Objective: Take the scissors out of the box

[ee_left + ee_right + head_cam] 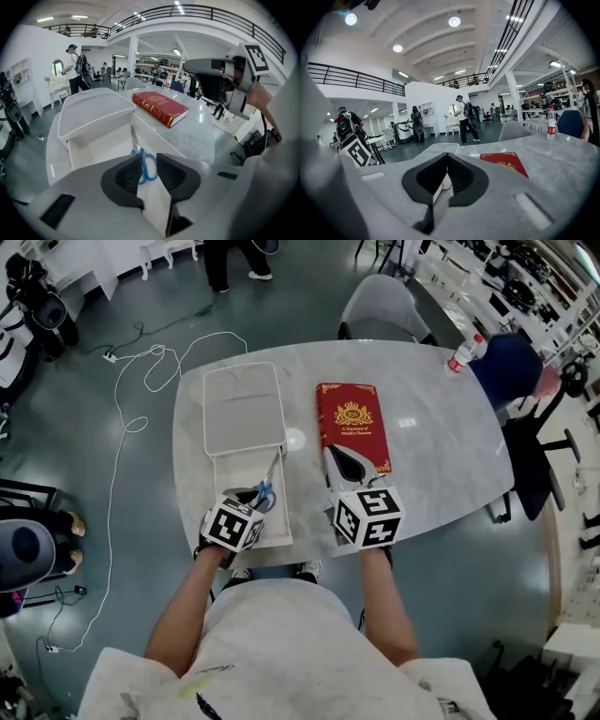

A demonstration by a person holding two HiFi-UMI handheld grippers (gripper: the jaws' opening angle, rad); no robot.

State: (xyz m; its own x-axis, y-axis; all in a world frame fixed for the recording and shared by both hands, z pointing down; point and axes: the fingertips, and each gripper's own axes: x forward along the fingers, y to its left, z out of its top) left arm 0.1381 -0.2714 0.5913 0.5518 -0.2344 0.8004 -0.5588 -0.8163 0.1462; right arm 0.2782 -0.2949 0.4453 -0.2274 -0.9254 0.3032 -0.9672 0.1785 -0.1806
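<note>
An open white box (281,521) lies on the marble table, its lid (244,409) folded back on the far side. Blue-handled scissors (267,489) lie inside along the right wall, blades pointing away. My left gripper (255,499) hovers over the box's near end, open, its jaws either side of the blue handles without closing on them. In the left gripper view the scissors (135,140) show just past the left gripper (149,160). My right gripper (343,461) is shut and empty above the near edge of a red book (352,426); in its own view the right gripper (446,174) faces that book (506,162).
A plastic bottle (461,354) stands at the table's far right corner by a seated person in blue (511,371). A grey chair (384,307) is at the far side. A white cable (141,371) runs over the floor at left. People stand in the distance.
</note>
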